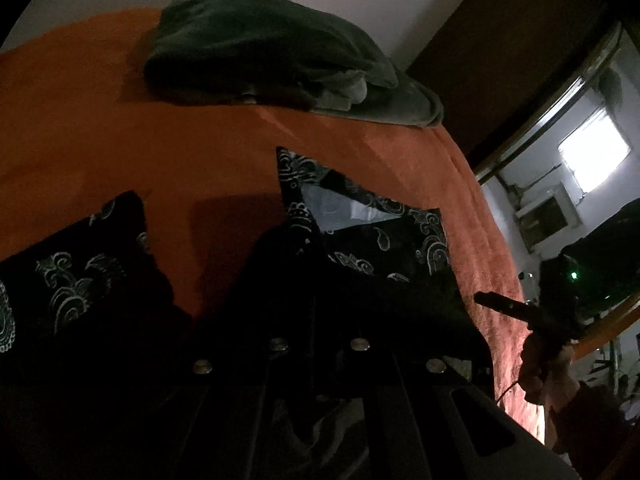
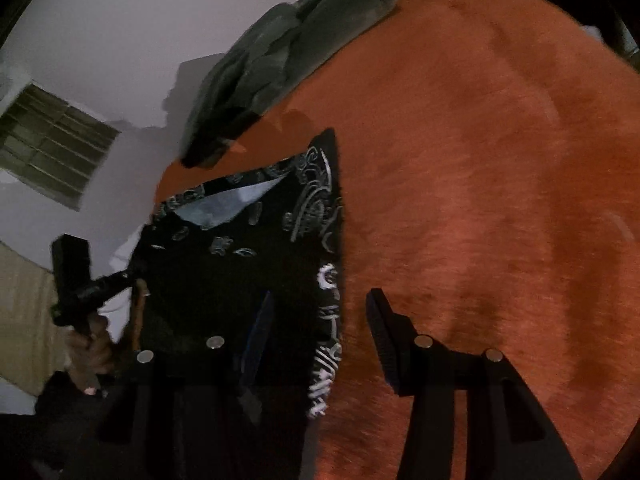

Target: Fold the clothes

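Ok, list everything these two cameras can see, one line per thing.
patterned garment: one, black with pale paisley print and a light lining, on the bedcover nearest the cameras
bedcover: one, orange, fuzzy, under everything
folded blanket: one, dark green, at the far edge by the wall
wall: white, behind the bed
window: one, barred, left in the right wrist view
left gripper: black, buried in garment, jaws unclear
right gripper: black, jaws apart, one over garment, one over bedcover
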`<action>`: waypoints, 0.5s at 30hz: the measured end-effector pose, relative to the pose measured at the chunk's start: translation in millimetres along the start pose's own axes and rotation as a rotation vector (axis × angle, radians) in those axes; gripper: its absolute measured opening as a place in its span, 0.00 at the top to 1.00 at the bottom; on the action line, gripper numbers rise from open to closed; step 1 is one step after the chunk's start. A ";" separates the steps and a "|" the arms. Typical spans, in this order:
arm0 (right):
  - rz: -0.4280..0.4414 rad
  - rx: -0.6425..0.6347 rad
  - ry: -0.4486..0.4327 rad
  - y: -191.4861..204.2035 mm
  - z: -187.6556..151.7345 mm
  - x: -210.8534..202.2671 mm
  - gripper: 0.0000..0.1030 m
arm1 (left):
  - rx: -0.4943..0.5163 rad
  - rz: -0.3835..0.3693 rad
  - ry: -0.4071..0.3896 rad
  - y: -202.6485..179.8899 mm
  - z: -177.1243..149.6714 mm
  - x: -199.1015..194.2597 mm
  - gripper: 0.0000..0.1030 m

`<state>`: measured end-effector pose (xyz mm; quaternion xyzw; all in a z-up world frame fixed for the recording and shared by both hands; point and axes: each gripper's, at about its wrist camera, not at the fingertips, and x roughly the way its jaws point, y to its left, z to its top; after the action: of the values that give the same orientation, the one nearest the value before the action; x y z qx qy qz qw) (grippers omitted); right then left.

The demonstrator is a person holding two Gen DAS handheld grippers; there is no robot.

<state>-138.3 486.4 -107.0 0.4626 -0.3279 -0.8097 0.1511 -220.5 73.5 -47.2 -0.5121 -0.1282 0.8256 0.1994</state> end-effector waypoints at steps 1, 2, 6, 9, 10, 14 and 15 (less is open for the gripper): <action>0.002 -0.023 0.010 3.0 3.8 6.5 0.36 | -0.007 0.001 0.001 2.1 -0.7 1.5 0.98; 0.000 -0.048 0.018 6.1 8.1 12.9 0.33 | -0.016 0.000 0.003 4.2 -0.8 1.0 0.98; -0.044 -0.102 0.028 19.3 34.5 40.0 0.32 | -0.012 -0.020 -0.029 2.2 1.1 -6.0 0.98; -0.078 -0.119 0.034 26.6 53.5 58.9 0.32 | 0.004 -0.023 -0.058 -1.7 4.3 -12.4 0.98; -0.109 -0.131 0.039 28.3 57.2 64.1 0.33 | 0.007 -0.015 -0.070 -1.8 6.2 -16.0 0.98; -0.211 -0.168 0.036 33.2 58.1 65.3 0.99 | -0.010 -0.006 -0.094 5.0 13.8 -27.5 0.98; -0.218 -0.166 0.028 34.3 56.8 61.1 0.98 | -0.011 -0.003 -0.097 5.5 14.7 -28.7 0.98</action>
<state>-220.6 449.8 -103.5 0.4928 -0.2052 -0.8392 0.1044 -223.4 55.3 -20.2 -0.4722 -0.1432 0.8484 0.1914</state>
